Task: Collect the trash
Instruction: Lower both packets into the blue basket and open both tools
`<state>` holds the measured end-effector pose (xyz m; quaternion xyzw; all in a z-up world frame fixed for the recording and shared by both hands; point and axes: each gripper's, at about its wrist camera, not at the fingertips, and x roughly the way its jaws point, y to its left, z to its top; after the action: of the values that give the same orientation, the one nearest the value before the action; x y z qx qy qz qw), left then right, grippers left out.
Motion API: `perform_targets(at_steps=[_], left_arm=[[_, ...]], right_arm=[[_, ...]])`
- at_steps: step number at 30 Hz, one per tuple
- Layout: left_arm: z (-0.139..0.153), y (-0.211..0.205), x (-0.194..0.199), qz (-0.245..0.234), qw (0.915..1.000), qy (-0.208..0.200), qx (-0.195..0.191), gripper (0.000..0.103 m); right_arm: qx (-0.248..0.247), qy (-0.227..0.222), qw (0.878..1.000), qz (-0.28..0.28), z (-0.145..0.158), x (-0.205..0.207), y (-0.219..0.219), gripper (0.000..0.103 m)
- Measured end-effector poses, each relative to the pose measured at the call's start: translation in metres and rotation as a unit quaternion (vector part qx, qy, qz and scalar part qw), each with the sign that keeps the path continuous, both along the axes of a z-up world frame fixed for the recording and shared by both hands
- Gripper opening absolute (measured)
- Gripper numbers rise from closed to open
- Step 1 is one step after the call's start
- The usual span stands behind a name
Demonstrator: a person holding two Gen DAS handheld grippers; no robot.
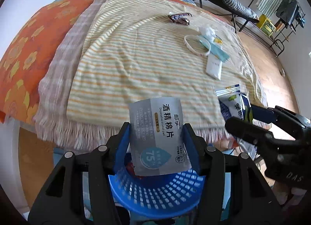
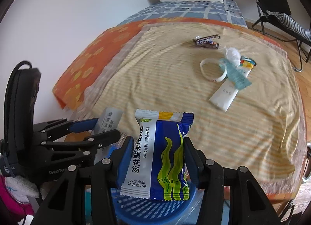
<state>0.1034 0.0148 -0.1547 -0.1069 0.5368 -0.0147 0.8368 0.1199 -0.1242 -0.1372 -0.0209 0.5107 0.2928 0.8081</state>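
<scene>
Both tongs tilt down over blue basket (image 1: 155, 192): left tongs (image 1: 157, 143) grip alcohol-pad sachet (image 1: 157, 137), right tongs (image 2: 156, 159) grip soup packet (image 2: 157, 155).

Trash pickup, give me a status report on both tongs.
Left tongs shut on alcohol pad packet, right tongs shut on soup packet. Both over blue basket. Candy wrapper left on blanket. Nothing blocking.

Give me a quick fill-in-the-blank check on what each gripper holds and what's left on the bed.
1. The left gripper holds a grey alcohol pad packet above the ____ basket.
2. The right gripper grips a soup ____.
3. The brown candy wrapper lies on the ____ blanket.

Answers: blue; packet; striped
</scene>
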Motion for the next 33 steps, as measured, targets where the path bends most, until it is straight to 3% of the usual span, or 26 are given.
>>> perform_targets(at_steps=[15, 33], left_arm=[[-0.038, -0.009, -0.058, 0.011, 0.9988, 0.045, -0.014, 0.056], [-0.057, -0.002, -0.069, 0.022, 0.9976, 0.066, -0.005, 0.058]], right_arm=[[-0.021, 0.047, 0.999, 0.011, -0.047, -0.06, -0.007, 0.053], [-0.039, 0.068, 0.997, 0.009, -0.075, -0.066, -0.002, 0.055]])
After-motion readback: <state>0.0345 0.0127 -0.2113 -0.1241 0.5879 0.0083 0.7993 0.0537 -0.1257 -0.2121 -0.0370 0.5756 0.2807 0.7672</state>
